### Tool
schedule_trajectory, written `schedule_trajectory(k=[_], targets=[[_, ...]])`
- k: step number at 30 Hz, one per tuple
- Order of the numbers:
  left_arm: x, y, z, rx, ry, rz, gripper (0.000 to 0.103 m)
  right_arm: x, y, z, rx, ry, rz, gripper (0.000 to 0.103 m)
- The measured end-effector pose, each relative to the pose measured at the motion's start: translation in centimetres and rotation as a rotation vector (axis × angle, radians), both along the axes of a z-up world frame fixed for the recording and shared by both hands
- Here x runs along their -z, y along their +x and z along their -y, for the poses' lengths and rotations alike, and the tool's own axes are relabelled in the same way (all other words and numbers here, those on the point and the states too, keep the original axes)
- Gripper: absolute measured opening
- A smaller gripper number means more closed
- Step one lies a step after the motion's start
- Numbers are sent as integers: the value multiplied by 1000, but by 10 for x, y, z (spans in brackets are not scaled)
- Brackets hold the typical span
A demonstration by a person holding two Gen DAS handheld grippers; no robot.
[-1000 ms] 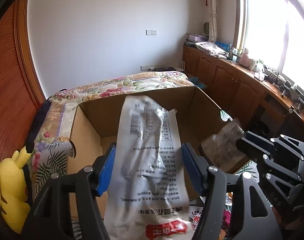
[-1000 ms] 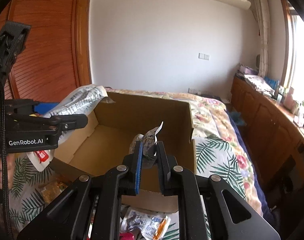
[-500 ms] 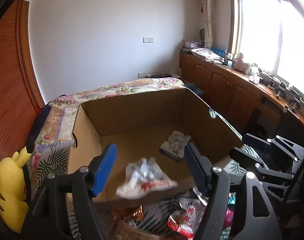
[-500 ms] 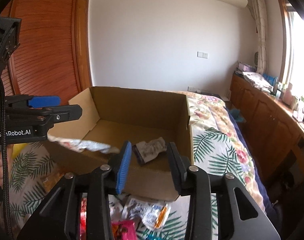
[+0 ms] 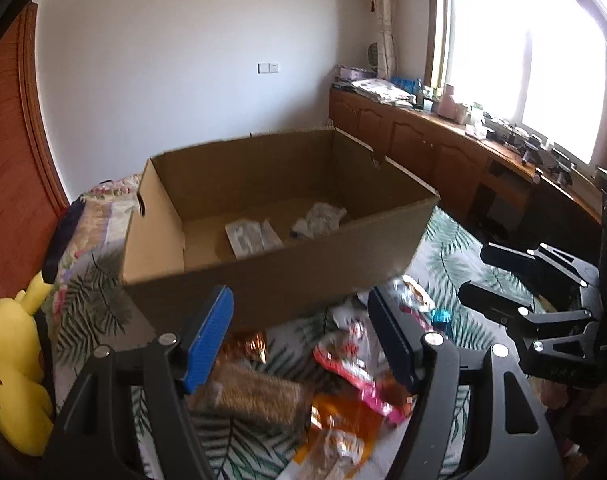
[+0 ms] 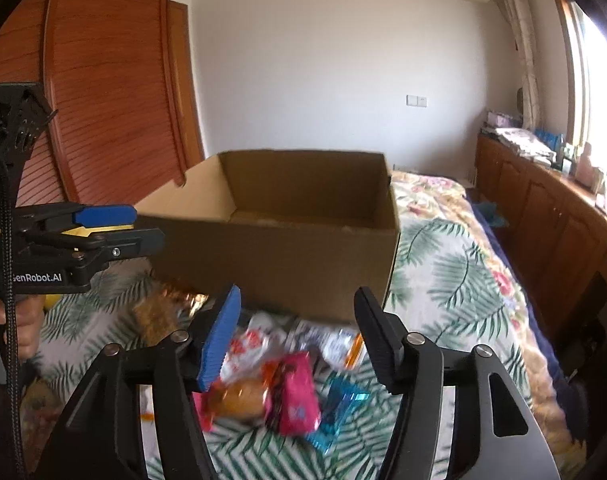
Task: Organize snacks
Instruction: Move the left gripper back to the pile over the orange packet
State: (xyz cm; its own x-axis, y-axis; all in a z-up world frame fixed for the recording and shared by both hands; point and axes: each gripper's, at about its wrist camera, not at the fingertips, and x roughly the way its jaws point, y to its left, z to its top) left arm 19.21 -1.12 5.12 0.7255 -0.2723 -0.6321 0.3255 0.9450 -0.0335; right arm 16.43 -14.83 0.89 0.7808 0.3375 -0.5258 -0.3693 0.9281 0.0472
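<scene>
Both packets dropped since earlier frame, now lying in cardboard box (image 5: 271,268). Left gripper (image 5: 303,340) and right gripper (image 6: 297,334) fingers spread, empty. Step: reaching for next snack; pink packet (image 6: 297,394) on bed (image 6: 455,280) nearest right fingers.

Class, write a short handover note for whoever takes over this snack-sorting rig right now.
Left tool: open, empty, above the loose snacks.
Right tool: open, empty, above the same pile.
Cardboard box sits on the bed; two packets are inside: a flat white packet and a crumpled packet.
Left: the loose snacks in front of the box, including the pink packet and brown packet.
</scene>
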Motion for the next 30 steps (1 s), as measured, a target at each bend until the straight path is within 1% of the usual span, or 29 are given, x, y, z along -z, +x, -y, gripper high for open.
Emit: schedule_trajectory(k=[3,6,15,21,25,30], targets=[[13,-11,0,12,26,-4,71,10,-11,-3,0,-7,-9,63],[25,-21,-1,25,39,-27,71,20,-18,-6,4,-21,-24,63],[59,-49,-14,68,36,-104,71,46,-31,-23,5,-21,-64,65],[76,-61,-18,105,49,-136,71,53,-23,-40,-1,-21,-88,65],[86,-67,-16,133,63,-165,71,56,-16,-52,12,-50,-86,65],[94,-73,-14,166,67,-182,71,66,-7,-62,30,-77,-106,65]])
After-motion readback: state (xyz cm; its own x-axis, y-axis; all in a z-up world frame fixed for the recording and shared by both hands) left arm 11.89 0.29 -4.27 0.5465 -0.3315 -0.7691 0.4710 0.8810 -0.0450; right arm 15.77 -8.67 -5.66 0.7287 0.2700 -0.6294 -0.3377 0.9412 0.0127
